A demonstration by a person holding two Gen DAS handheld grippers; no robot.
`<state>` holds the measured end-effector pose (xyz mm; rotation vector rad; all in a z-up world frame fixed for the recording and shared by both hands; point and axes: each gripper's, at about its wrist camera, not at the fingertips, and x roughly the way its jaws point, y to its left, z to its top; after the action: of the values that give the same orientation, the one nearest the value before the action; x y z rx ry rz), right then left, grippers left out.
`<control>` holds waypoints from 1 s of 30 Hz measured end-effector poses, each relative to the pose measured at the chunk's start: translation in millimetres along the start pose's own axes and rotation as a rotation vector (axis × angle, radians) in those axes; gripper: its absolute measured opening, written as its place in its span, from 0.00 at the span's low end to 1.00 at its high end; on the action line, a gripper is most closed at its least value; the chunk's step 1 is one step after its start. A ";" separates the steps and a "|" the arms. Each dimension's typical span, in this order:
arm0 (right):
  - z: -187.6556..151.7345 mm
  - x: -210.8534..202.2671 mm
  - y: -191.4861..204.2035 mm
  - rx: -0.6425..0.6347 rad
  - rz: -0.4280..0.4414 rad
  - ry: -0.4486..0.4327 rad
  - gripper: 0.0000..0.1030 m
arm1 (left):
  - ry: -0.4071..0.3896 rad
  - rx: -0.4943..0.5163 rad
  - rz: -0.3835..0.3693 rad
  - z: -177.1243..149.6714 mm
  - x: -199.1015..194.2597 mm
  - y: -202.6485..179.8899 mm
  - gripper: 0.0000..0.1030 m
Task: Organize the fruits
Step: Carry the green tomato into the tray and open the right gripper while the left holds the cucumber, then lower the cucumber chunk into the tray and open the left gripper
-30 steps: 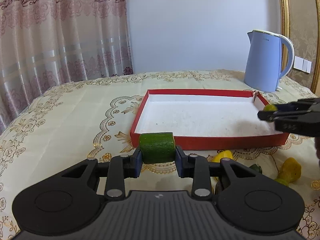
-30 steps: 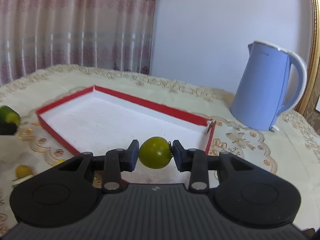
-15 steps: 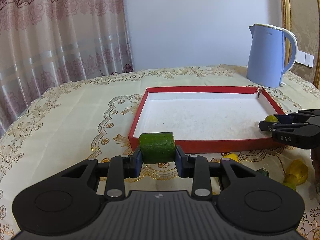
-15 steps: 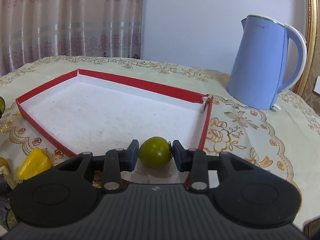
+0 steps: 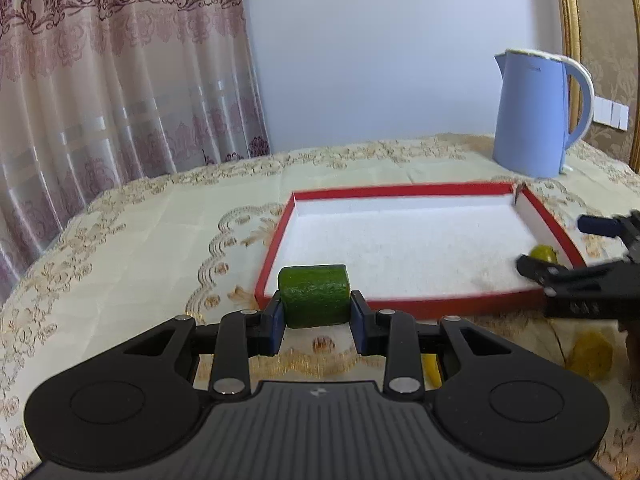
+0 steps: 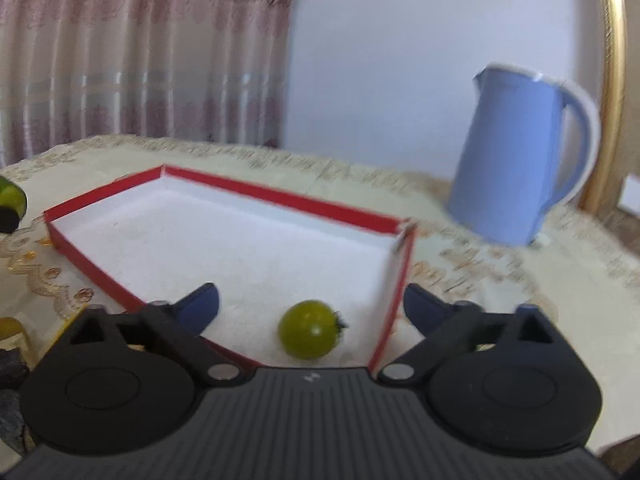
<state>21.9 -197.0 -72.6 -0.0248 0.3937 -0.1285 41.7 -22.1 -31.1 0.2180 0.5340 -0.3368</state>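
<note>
From your left wrist you look across a table (image 5: 132, 240) draped in a cream cloth with gold embroidered scallops; a sheer pink curtain (image 5: 120, 80) with a dark floral border hangs at the left, a plain pale wall stands behind, and a gilt frame edge runs up the right; a smooth blue kettle (image 5: 536, 116) with a white-trimmed handle stands past the far right corner of the tray (image 5: 400, 192), a shallow red-walled rectangle with a white, grainy floor; your left gripper (image 5: 314, 312) is clamped on a stubby green cucumber piece (image 5: 313, 295), cylindrical with a mottled skin, held just before the tray's near left corner; the right gripper (image 5: 560, 246) reaches in blurred from the right; a yellow fruit (image 5: 592, 356) lies on the cloth near the tray's front wall.

From your right wrist, a softer, blurred picture shows the same cloth, curtain and kettle (image 6: 520, 156); your right gripper (image 6: 310, 304) has its blue-padded jaws opening wide, touching nothing; between them a small round green tomato (image 6: 310, 328), glossy with a dark calyx, rests on the tray's (image 6: 280, 196) white floor in the near right corner, close to the red side wall.
</note>
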 end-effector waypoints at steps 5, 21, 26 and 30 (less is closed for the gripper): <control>-2.7 -23.6 -12.7 0.078 0.019 -0.096 0.97 | -0.026 0.000 -0.013 24.8 13.2 -6.0 0.31; -12.7 -43.8 -37.0 0.218 0.053 -0.244 1.00 | 0.099 0.000 -0.007 32.0 96.9 -23.8 0.31; -13.2 -42.6 -36.7 0.218 0.054 -0.235 1.00 | 0.124 0.001 -0.013 29.4 107.7 -22.8 0.31; -13.5 -42.3 -36.6 0.218 0.056 -0.227 1.00 | 0.131 -0.002 -0.018 28.2 111.7 -22.0 0.31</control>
<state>-26.4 -227.8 -67.1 0.1855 0.1518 -0.1115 136.9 -79.2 -69.3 0.2348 0.6661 -0.3411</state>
